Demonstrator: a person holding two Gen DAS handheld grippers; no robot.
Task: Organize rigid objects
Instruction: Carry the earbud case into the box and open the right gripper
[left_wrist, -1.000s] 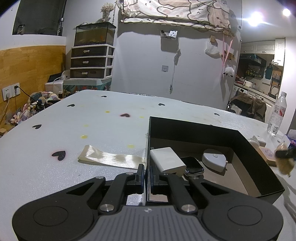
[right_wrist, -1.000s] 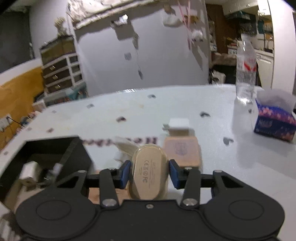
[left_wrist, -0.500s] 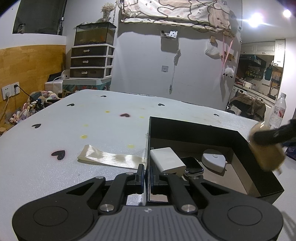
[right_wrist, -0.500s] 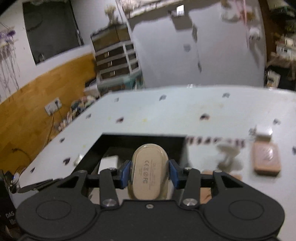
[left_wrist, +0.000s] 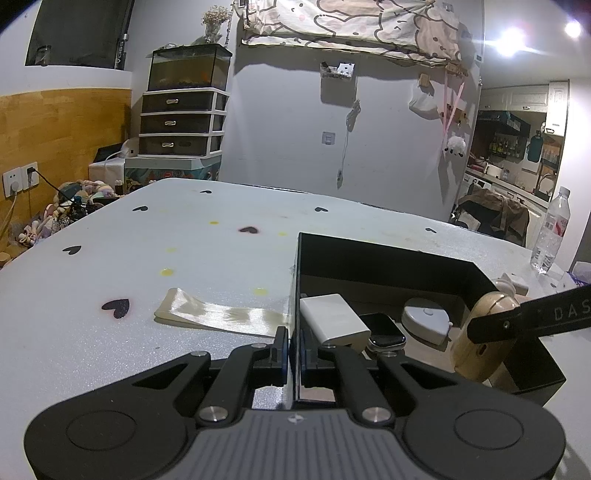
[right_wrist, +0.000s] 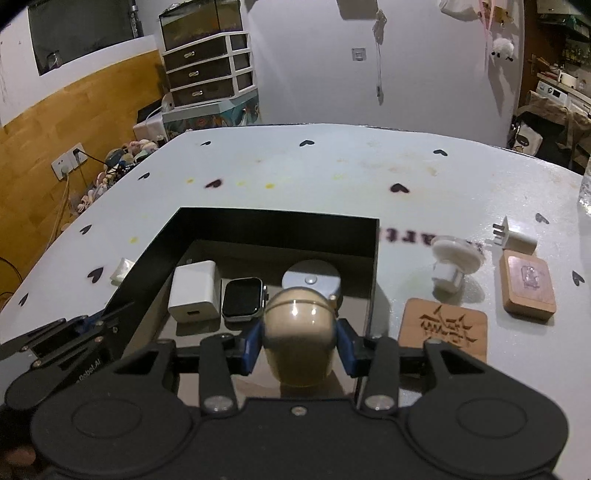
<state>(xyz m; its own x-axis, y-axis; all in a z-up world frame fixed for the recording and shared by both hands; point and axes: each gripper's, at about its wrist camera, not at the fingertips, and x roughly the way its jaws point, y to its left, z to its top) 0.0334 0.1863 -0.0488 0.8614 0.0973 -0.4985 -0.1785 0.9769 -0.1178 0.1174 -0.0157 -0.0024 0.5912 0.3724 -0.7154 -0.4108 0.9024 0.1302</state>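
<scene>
A black open box (left_wrist: 388, 258) lies on the white heart-print table. Inside it are a white charger block (left_wrist: 332, 321), a smartwatch (left_wrist: 384, 328) and a white round tape measure (left_wrist: 424, 321). My left gripper (left_wrist: 291, 347) is shut on the box's near left wall. My right gripper (right_wrist: 300, 343) is shut on a beige oval case (right_wrist: 300, 332) and holds it over the near right part of the box (right_wrist: 280, 229). In the left wrist view the case (left_wrist: 484, 339) hangs just inside the right wall.
Right of the box lie an engraved wooden coaster (right_wrist: 443, 328), a wooden block (right_wrist: 528, 284), a white plug adapter (right_wrist: 517, 238) and a white round piece (right_wrist: 456, 254). A shiny cream strip (left_wrist: 221, 317) lies left of the box. A water bottle (left_wrist: 550, 232) stands far right.
My right gripper has carried the beige case leftward from above the table to over the box and tipped further down. The left gripper and the box have not moved.
</scene>
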